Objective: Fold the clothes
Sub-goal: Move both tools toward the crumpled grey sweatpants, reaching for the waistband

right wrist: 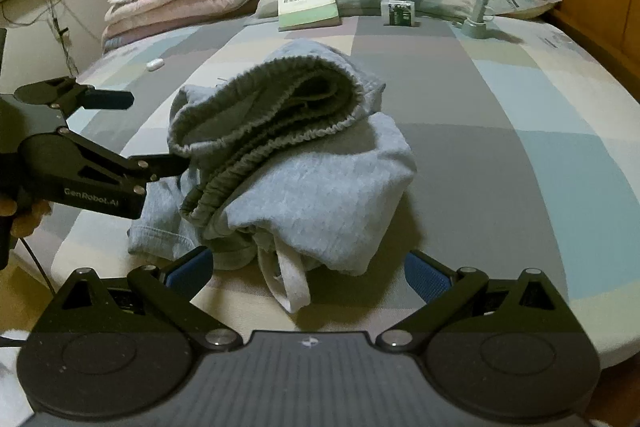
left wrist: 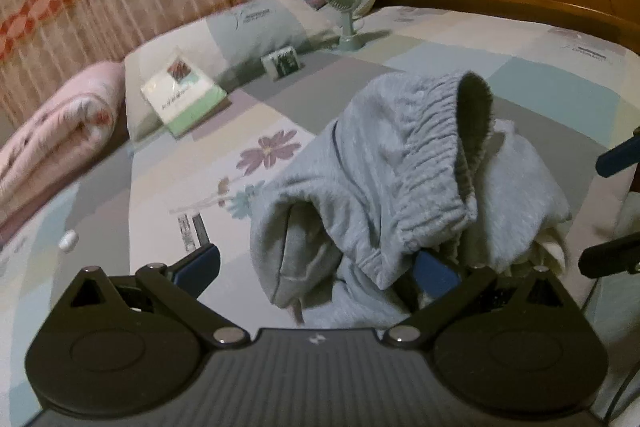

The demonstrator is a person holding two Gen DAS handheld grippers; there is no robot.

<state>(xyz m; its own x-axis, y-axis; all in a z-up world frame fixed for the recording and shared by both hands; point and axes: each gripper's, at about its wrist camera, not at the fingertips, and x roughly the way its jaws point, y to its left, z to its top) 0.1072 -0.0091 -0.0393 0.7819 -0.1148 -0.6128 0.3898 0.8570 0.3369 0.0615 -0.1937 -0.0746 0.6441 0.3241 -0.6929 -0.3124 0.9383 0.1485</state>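
Grey sweatpants (right wrist: 296, 155) lie bunched, unfolded, on the bed (right wrist: 500, 99) between both sets of parted jaws (neither grips cloth): left gripper (right wrist: 154, 131), right gripper (right wrist: 308, 267). Folding remains.

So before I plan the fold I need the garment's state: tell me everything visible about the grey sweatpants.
The grey sweatpants look like soft fleece and lie crumpled in a heap on the patchwork bedspread. The ribbed elastic waistband sits on top, gaping open and showing a darker inside. A pale drawstring loop hangs toward the camera. The open left gripper has its lower finger at the waistband; contact is unclear.
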